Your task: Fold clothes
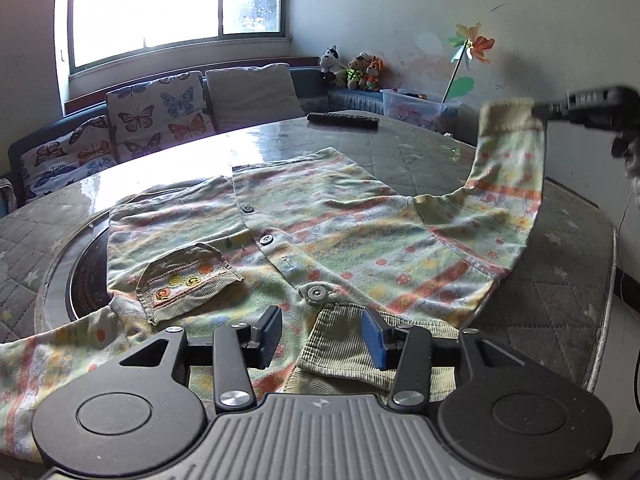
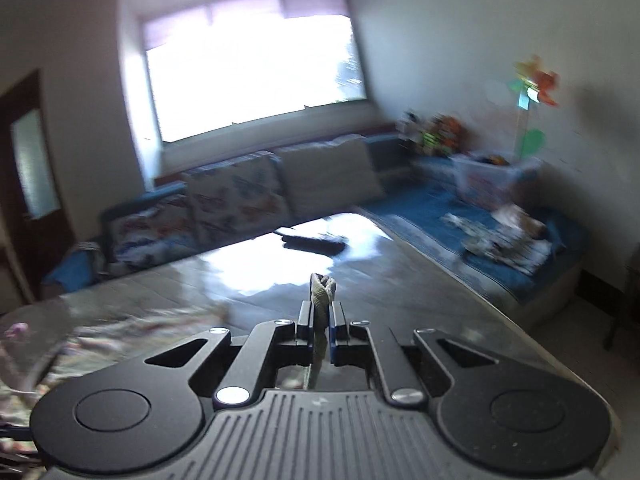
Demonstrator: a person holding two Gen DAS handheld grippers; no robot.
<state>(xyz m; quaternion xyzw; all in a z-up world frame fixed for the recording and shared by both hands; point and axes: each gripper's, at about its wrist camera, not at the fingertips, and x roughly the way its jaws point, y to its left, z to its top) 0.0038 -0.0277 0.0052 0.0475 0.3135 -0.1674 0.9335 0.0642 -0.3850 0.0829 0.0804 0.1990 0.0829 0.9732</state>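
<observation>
A child's pale green patterned shirt [image 1: 320, 232] with snap buttons and a corduroy pocket lies spread on the round table [image 1: 160, 160]. My left gripper [image 1: 320, 332] is open just above its corduroy collar [image 1: 340, 352], touching nothing. My right gripper [image 1: 540, 111] is shut on the shirt's right sleeve cuff [image 1: 508, 114] and holds the sleeve [image 1: 508, 168] lifted above the table. In the right wrist view the cuff [image 2: 322, 288] sticks up between the shut fingers of the right gripper [image 2: 320, 316]; that view is blurred.
A black remote control [image 1: 342, 121] lies at the table's far side, also in the right wrist view [image 2: 314, 242]. A sofa with butterfly cushions [image 1: 156, 114], plush toys [image 1: 356, 70], a plastic box [image 1: 416, 110] and a pinwheel [image 1: 472, 46] stand behind. The table edge [image 1: 608, 264] curves at right.
</observation>
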